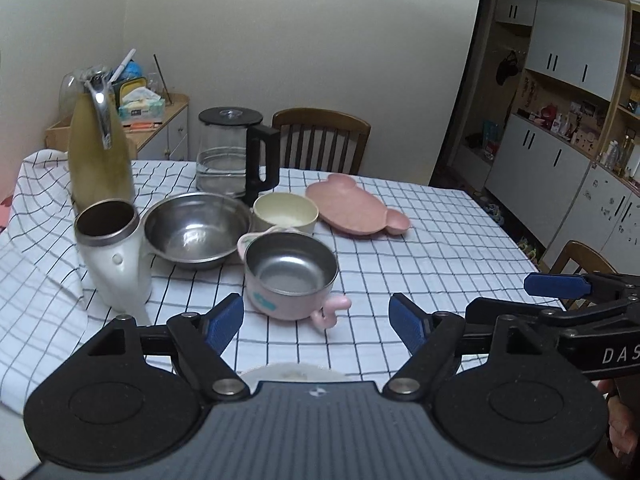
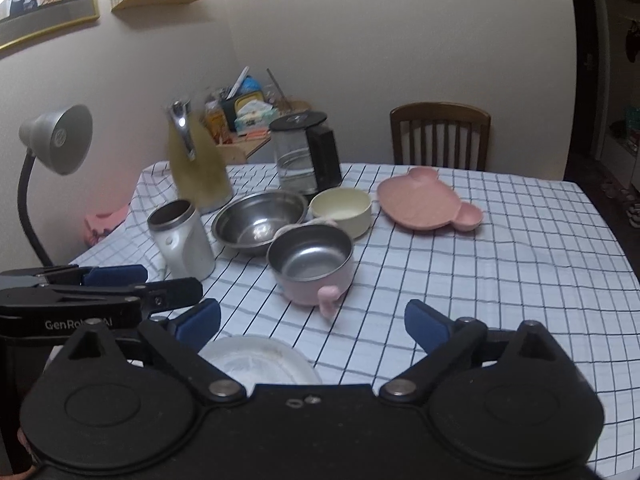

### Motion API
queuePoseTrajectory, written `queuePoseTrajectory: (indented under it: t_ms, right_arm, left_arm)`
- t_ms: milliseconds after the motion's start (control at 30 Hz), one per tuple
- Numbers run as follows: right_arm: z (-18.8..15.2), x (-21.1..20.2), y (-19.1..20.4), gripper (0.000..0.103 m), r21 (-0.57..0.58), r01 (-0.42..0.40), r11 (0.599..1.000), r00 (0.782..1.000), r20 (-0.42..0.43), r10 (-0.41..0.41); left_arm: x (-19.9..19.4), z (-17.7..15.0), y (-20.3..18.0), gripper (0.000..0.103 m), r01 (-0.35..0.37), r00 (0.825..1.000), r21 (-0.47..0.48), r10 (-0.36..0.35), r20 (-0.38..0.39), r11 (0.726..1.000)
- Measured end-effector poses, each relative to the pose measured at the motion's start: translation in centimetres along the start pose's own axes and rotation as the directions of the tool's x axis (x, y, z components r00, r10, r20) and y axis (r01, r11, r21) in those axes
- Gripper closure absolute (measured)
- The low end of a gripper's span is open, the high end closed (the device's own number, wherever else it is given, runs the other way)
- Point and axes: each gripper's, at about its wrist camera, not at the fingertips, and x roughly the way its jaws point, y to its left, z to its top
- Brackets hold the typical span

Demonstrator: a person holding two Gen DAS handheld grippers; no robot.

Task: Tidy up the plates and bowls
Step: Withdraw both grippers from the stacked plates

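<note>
On the checked cloth of the counter (image 1: 420, 240) the dishes stood in a loose cluster ahead of both tools. Nearest was the pink steel-lined bowl (image 1: 290, 276), its stubby pink handle (image 1: 332, 312) pointing back toward the tools. Behind it sat the wide steel bowl (image 1: 198, 230) and the cream bowl (image 1: 286, 212), the three crowded close together and seemingly touching at the rims. The pink bear-shaped plate (image 1: 354, 210) lay just right of the cream bowl, its long axis running from far left to near right. A white plate (image 2: 256, 362) lay at the near edge, mostly hidden under the tool bodies.

The left tool (image 1: 316, 322) was released, jaws spread wide and holding nothing, hovering above the cloth with the pink bowl almost straight ahead and slightly left of centre. The right tool (image 2: 312, 326) was likewise released and empty, and the same bowl stood just beyond its gap, with the handle nearly on its centre line. The two tools were side by side, each showing at the edge of the other's view.

Either tool looked about equally near the pink bowl. The bear plate lay off to the right, so the right tool seemed better placed for it. A steel tumbler (image 1: 114, 252), a glass kettle (image 1: 232, 156) and a yellow-green carafe (image 1: 100, 152) stood close beside the bowls on the left and behind, and a careless reach could knock them.
</note>
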Motion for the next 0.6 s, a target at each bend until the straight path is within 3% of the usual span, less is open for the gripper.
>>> queuePoseTrajectory:
  t_ms: [67, 133, 167, 333, 600]
  right_arm:
    - [0.6, 0.0, -0.8, 0.001, 0.006, 0.008, 1.000, 1.000, 0.018, -0.008]
    - [1.3, 0.2, -1.5, 0.000, 0.004, 0.015, 1.000, 0.999, 0.031, -0.015]
    - [1.6, 0.3, -1.8, 0.000, 0.002, 0.019, 1.000, 0.999, 0.036, -0.019]
    - [3.0, 1.5, -3.9, 0.000, 0.013, 0.026, 1.000, 0.998, 0.049, -0.026]
    - [5.5, 4.1, -7.9, 0.000, 0.030, 0.067, 0.997, 0.996, 0.062, -0.068]
  left_arm:
    - [0.5, 0.7, -0.5, 0.020, -0.009, 1.000, 0.005, 0.009, 0.018, 1.000]
    - [1.1, 1.3, -1.0, 0.004, -0.020, 0.999, 0.007, 0.020, 0.040, 1.000]
    - [1.4, 1.7, -1.1, 0.002, -0.023, 0.998, 0.004, 0.023, 0.054, 1.000]
    - [3.5, 3.5, -2.2, 0.001, -0.047, 0.995, 0.013, 0.045, 0.086, 0.999]
    - [8.7, 7.3, -3.9, 0.001, -0.067, 0.997, 0.045, 0.065, 0.045, 0.997]
